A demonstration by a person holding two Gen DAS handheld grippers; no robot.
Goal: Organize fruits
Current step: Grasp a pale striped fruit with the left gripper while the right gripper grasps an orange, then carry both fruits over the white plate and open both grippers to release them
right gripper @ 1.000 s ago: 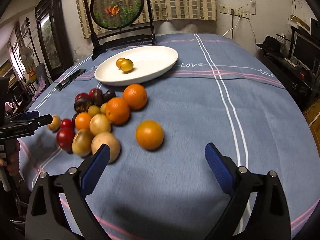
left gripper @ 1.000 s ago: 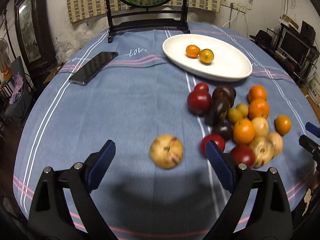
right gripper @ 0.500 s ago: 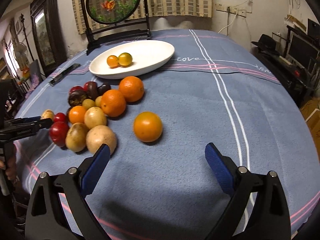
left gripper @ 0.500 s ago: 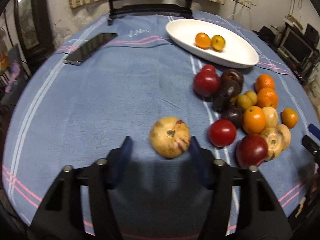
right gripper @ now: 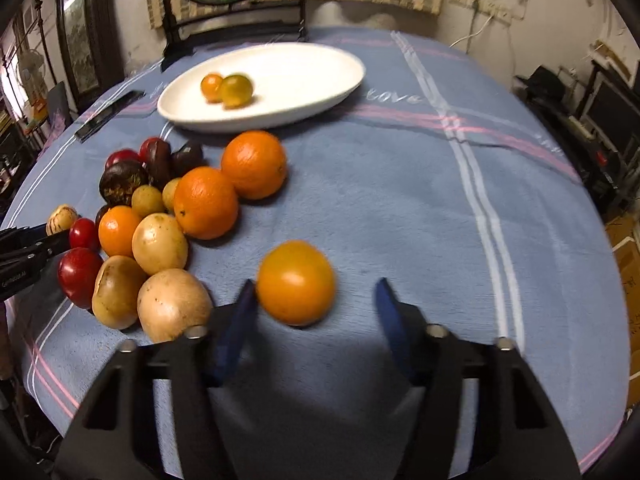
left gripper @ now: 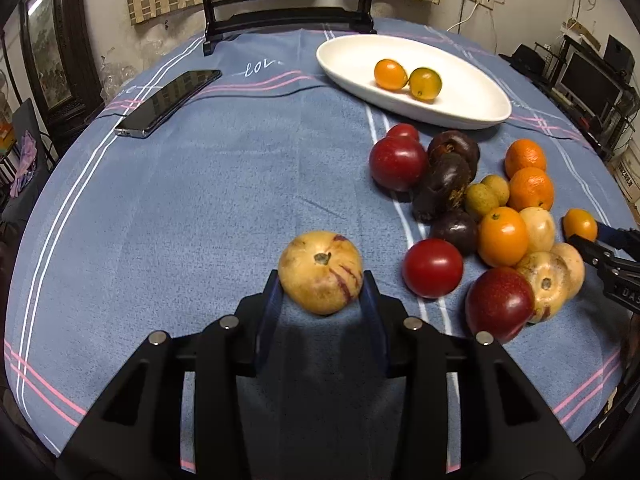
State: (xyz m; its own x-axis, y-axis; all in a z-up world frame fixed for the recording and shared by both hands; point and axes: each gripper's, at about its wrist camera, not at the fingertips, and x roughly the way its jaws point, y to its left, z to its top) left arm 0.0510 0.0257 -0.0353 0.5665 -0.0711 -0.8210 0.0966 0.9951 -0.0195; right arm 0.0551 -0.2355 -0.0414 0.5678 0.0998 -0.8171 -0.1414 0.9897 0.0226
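Note:
In the left wrist view my left gripper (left gripper: 320,280) is closing on a yellow fruit with purple streaks (left gripper: 320,272), and both pads touch its sides on the blue cloth. In the right wrist view my right gripper (right gripper: 315,283) is closing around a lone orange fruit (right gripper: 295,282). Its left pad meets the fruit while the right pad stands apart. A white oval plate (left gripper: 460,120) (right gripper: 280,124) at the back holds two small oranges (left gripper: 390,75). A pile of red, dark, orange and tan fruits (left gripper: 460,200) (right gripper: 160,208) lies between the two grippers.
A black phone (left gripper: 168,102) lies at the back left of the round table. A dark stand with a round painted screen (left gripper: 288,20) stands behind the plate. The table edge curves close on every side. Shelves and equipment fill the room on the right.
The left jaws have come in from wide open onto the yellow fruit. The right gripper has moved forward and down to the orange fruit, and its jaws have narrowed.

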